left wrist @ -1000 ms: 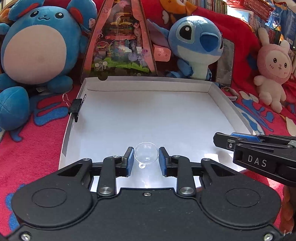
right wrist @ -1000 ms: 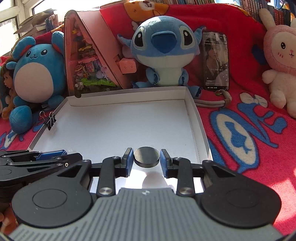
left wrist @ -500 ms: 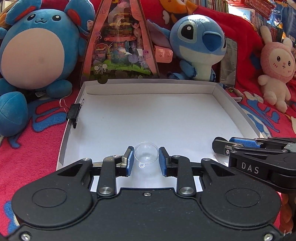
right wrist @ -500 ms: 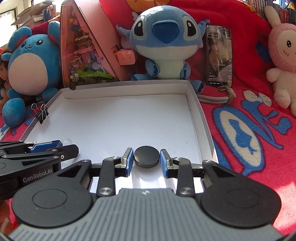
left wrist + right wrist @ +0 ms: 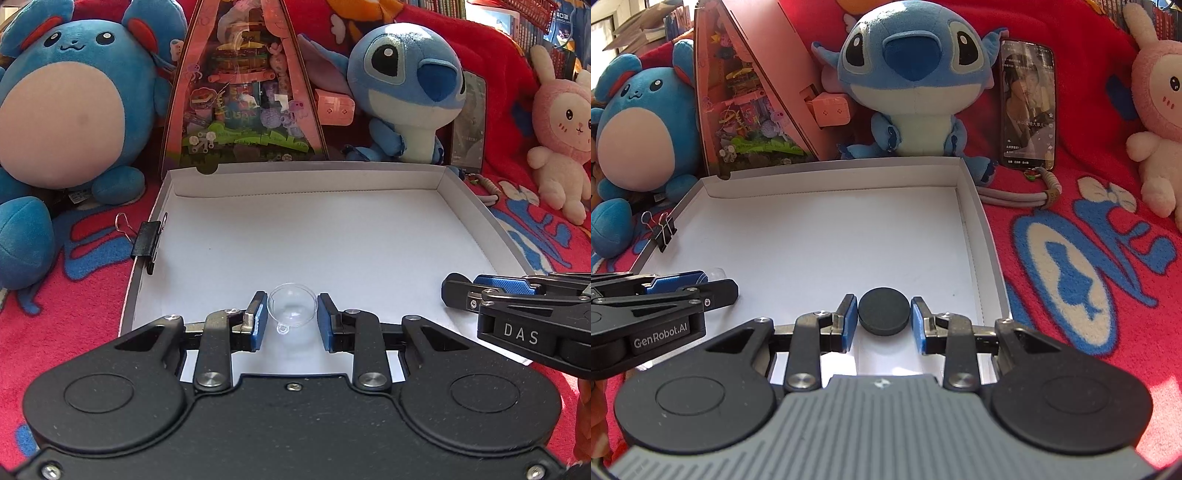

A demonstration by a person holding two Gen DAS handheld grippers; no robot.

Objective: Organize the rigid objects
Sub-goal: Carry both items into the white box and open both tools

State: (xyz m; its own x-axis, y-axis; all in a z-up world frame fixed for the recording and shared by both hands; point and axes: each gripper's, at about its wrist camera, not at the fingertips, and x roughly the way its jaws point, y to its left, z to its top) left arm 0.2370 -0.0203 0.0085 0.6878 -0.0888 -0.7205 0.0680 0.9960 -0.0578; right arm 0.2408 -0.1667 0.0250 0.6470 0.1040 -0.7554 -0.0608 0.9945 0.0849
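My left gripper (image 5: pixel 291 318) is shut on a clear plastic half-sphere (image 5: pixel 292 305) with a small loop tab, held just above the near left part of a shallow white box (image 5: pixel 476 210). My right gripper (image 5: pixel 884 319) is shut on a flat black disc (image 5: pixel 884 311), held above the box's (image 5: pixel 975 221) near right part. Each gripper shows in the other's view: the right one (image 5: pixel 517 306) at the right edge, the left one (image 5: pixel 665 295) at the left edge with the clear piece (image 5: pixel 716 274) peeking past its fingers.
A black binder clip (image 5: pixel 146 242) grips the box's left wall. Behind the box stand a blue round plush (image 5: pixel 70 107), a pink triangular display box (image 5: pixel 243 96), a Stitch plush (image 5: pixel 908 81), a phone (image 5: pixel 1028 107) and a pink bunny plush (image 5: pixel 561 125). A red blanket (image 5: pixel 1089 258) lies underneath.
Both grippers have moved forward over the box and a little lower, each still holding its object. The plush toys and box appear closer.
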